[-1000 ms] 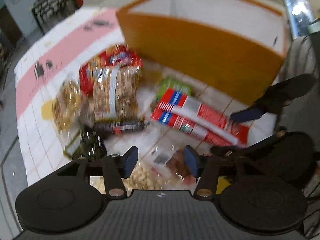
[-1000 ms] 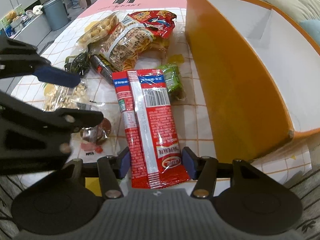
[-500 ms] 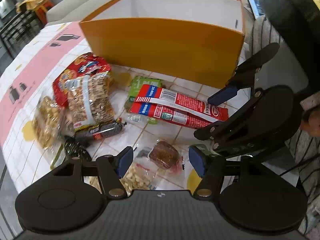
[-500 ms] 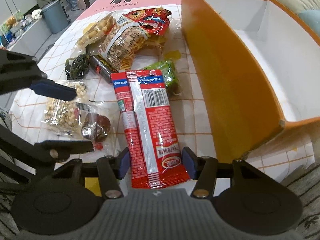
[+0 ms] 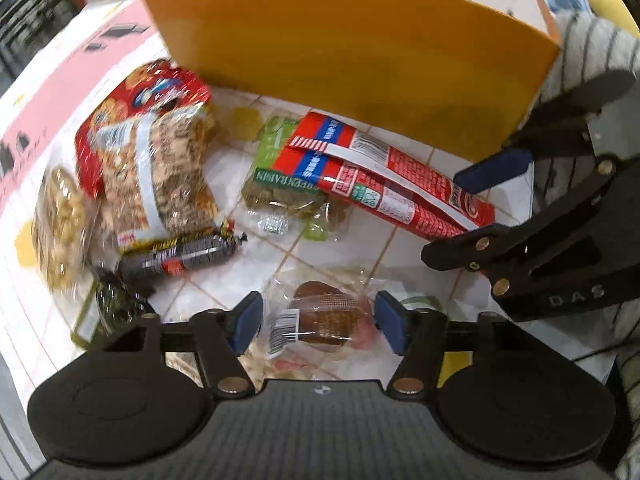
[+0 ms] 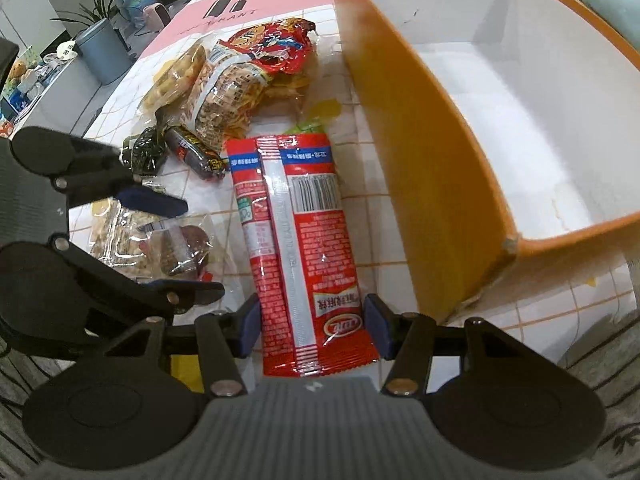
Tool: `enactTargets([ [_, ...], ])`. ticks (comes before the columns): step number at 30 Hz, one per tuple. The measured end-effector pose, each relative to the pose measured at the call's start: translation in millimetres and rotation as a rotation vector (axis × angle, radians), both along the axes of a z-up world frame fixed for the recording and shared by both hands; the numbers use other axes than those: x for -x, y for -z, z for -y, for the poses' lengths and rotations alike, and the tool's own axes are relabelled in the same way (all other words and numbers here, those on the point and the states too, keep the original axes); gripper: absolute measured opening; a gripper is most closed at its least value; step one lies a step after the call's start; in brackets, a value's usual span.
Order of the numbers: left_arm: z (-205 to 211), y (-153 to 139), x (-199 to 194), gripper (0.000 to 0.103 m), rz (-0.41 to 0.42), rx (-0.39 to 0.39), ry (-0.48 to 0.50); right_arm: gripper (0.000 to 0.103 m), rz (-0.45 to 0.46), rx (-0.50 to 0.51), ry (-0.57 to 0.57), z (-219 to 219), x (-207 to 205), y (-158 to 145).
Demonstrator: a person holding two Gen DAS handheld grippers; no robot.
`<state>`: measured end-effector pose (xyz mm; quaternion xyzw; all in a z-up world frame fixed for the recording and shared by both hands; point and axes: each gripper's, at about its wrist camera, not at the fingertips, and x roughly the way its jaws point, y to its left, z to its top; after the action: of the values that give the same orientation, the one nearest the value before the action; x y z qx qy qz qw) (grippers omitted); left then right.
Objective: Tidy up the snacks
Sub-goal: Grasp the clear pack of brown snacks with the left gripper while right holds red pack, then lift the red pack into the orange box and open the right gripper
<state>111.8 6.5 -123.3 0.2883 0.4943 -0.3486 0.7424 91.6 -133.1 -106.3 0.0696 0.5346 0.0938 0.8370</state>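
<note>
A clear packet with a brown cake (image 5: 320,316) lies on the tiled cloth between the fingers of my left gripper (image 5: 319,324). Its jaws are closing, and the pads stand just off the wrap on both sides. My right gripper (image 6: 313,328) is shut on the near end of a long red snack packet (image 6: 304,240), which lies flat beside the orange box (image 6: 420,160). The box is open at the top and white inside, with nothing showing in it. In the left wrist view the right gripper (image 5: 464,208) holds the red packet (image 5: 384,184) at the right.
Loose snacks lie left of the box (image 5: 360,60): a green raisin packet (image 5: 280,188), a dark sausage stick (image 5: 180,256), a clear bag of crackers (image 5: 160,184) on a red bag (image 5: 160,88), a bag of nuts (image 5: 60,216) and a dark green packet (image 5: 112,296).
My left gripper has come down over the brown cake packet, its jaws widening and then narrowing around it. The right gripper has stayed put on the red packet.
</note>
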Motion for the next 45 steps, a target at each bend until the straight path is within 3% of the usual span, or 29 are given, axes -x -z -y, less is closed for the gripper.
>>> enactTargets([
  [1, -2, 0, 1, 0.059, 0.005, 0.002, -0.018, 0.054, 0.000, 0.003, -0.001, -1, 0, 0],
  [5, -12, -7, 5, 0.059, 0.054, 0.007, -0.105, 0.054, -0.004, 0.004, -0.001, 0, -1, 0],
  [14, -71, -61, 1, 0.059, 0.077, 0.288, -0.382, 0.054, -0.037, -0.087, 0.023, 18, -4, 1],
  [17, -92, -71, 0, 0.059, 0.077, 0.367, -0.469, 0.058, -0.020, -0.033, -0.023, 7, -1, 0],
  [22, -99, -71, -6, 0.059, 0.070, 0.402, -0.507, 0.085, 0.007, 0.080, -0.124, -24, 2, 4],
  [30, -100, -71, -2, 0.059, 0.064, 0.418, -0.483, 0.088, 0.075, 0.157, -0.158, -44, -16, 11],
  [32, -100, -71, -1, 0.059, 0.067, 0.414, -0.479, 0.084, 0.092, 0.158, -0.155, -44, -19, 14],
  [36, -103, -74, 1, 0.059, 0.074, 0.431, -0.483, 0.050, 0.127, 0.164, -0.139, -41, -20, 9],
  [45, -104, -81, 5, 0.059, 0.081, 0.465, -0.497, 0.045, 0.164, 0.114, -0.125, -30, -10, -9],
])
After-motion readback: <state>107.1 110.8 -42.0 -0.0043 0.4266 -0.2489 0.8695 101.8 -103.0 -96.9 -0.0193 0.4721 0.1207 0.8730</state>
